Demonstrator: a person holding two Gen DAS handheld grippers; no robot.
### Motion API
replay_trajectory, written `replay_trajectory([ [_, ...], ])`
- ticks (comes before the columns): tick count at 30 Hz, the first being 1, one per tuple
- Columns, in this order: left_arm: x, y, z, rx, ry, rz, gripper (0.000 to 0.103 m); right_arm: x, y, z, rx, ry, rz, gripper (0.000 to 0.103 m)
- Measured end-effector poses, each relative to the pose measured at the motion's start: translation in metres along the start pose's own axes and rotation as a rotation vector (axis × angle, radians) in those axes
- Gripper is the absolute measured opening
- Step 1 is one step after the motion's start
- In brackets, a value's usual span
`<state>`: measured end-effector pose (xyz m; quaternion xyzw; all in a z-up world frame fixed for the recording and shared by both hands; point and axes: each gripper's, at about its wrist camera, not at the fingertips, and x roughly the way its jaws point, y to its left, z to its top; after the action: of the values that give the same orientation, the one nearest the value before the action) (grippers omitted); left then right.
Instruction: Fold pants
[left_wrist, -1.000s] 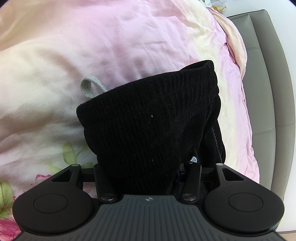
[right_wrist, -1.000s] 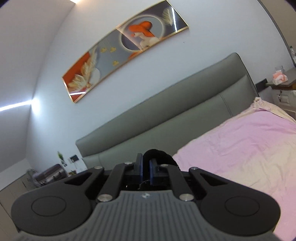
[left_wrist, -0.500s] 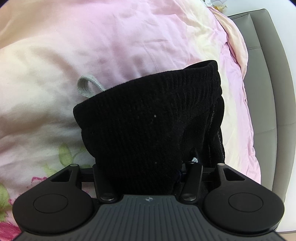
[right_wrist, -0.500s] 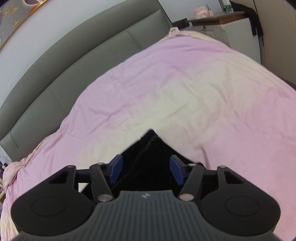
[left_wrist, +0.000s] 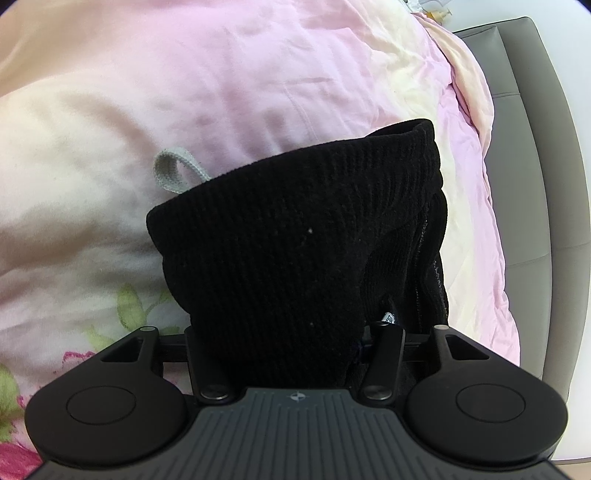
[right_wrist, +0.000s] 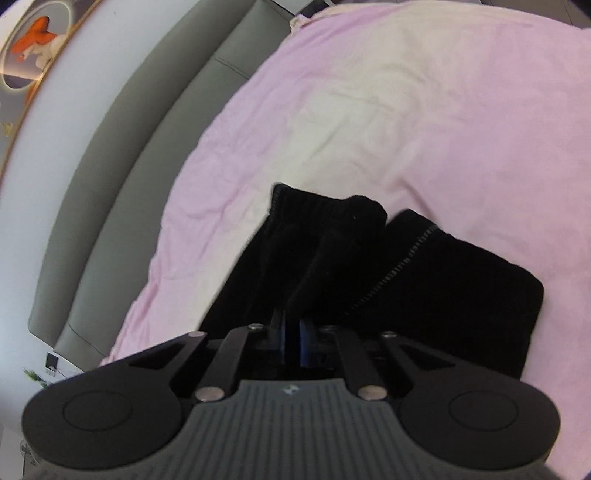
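The black ribbed pants (left_wrist: 295, 236) lie bunched on the pink bed cover, with a grey drawstring loop (left_wrist: 170, 171) sticking out at their left. In the left wrist view the fabric drapes over my left gripper (left_wrist: 288, 332); its jaws stand wide apart and its fingertips are hidden under the cloth. In the right wrist view my right gripper (right_wrist: 291, 332) is shut on a fold of the pants (right_wrist: 461, 280), its blue pads (right_wrist: 304, 343) pressed close together on the cloth.
The pink and cream bed cover (right_wrist: 406, 110) spreads all around. A grey padded headboard (right_wrist: 122, 166) runs along the left in the right wrist view and also shows in the left wrist view (left_wrist: 535, 184). A framed picture (right_wrist: 33, 40) hangs above it.
My right gripper swung down from facing the wall to the bed, opened over the pants half a second ago, and has now shut on a fold. The left gripper has barely moved.
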<state>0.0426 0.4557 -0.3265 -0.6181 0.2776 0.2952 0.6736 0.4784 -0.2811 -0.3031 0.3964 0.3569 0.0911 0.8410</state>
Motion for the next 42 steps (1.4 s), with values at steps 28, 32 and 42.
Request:
replay_trajectory([
  [28,0.001,0.002,0.0,-0.008,0.012,-0.012,0.059,-0.074,-0.081,-0.003,0.309,-0.096,0.077,0.062],
  [32,0.0,0.002,0.0,-0.007,0.011,-0.01,0.059,-0.053,-0.053,0.005,0.255,-0.016,-0.046,0.0],
  [42,0.0,0.002,0.0,-0.01,0.013,-0.013,0.059,-0.116,0.039,0.012,-0.101,-0.186,0.219,0.0],
])
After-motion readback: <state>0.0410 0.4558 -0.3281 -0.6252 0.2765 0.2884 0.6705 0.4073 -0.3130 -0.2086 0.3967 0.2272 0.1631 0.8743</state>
